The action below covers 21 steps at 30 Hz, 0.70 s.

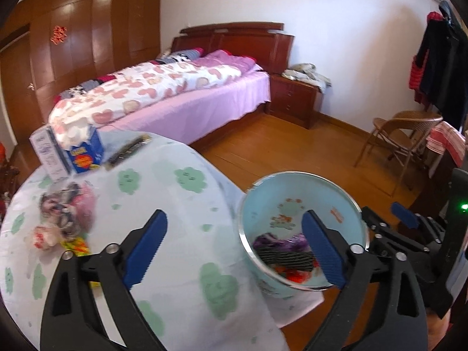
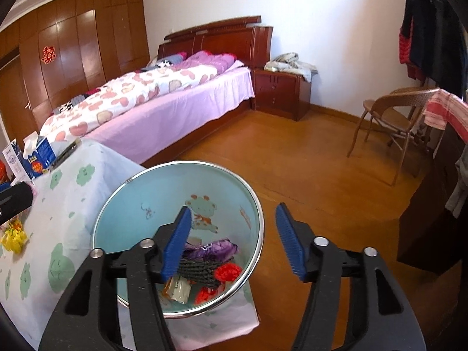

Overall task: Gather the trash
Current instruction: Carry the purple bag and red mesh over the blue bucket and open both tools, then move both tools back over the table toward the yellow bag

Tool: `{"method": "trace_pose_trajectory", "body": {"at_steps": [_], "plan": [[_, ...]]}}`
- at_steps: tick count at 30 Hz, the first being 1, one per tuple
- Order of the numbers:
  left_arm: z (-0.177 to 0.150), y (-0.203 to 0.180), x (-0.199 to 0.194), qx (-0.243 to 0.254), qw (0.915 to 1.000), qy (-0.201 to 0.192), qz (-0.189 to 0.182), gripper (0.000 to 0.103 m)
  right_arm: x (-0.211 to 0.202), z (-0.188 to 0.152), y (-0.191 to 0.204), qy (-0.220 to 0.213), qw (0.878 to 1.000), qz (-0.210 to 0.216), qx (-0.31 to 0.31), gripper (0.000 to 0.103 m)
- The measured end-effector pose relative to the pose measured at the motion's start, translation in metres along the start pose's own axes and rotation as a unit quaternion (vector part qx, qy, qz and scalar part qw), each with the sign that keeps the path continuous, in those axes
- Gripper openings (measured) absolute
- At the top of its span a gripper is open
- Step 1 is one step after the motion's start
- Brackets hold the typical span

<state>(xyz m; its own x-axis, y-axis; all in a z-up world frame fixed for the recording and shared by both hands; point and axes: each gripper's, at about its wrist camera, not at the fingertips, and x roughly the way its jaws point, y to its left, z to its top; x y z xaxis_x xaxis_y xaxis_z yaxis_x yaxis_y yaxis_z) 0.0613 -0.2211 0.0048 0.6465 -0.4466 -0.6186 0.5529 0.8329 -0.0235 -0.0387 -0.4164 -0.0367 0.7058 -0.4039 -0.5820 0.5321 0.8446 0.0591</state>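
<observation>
Both grippers hang with jaws apart and empty: the left gripper (image 1: 234, 248) above the tabletop (image 1: 175, 193), the right gripper (image 2: 234, 242) over the trash bin (image 2: 140, 193) at the tabletop's near right edge. Wrappers (image 1: 67, 213) lie by the left edge, shown fully only by the left view; best pinched singly, then carried above the rim.
</observation>
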Motion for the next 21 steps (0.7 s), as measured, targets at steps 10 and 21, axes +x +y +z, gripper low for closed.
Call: {"method": "trace_pose_trajectory", "body": {"at_steps": [10, 21], "plan": [[-0.017, 0.056, -0.022, -0.020, 0.9977, 0.002, 0.064, 0.097, -0.018, 0.002, 0.044, -0.005, 0.998, 0.037, -0.048, 0.066], [-0.055, 0.124, -0.039, -0.058, 0.9913, 0.027, 0.114, 0.097, -0.024, -0.012, 0.104, 0.011, 0.992, 0.086, -0.092, 0.074]]}}
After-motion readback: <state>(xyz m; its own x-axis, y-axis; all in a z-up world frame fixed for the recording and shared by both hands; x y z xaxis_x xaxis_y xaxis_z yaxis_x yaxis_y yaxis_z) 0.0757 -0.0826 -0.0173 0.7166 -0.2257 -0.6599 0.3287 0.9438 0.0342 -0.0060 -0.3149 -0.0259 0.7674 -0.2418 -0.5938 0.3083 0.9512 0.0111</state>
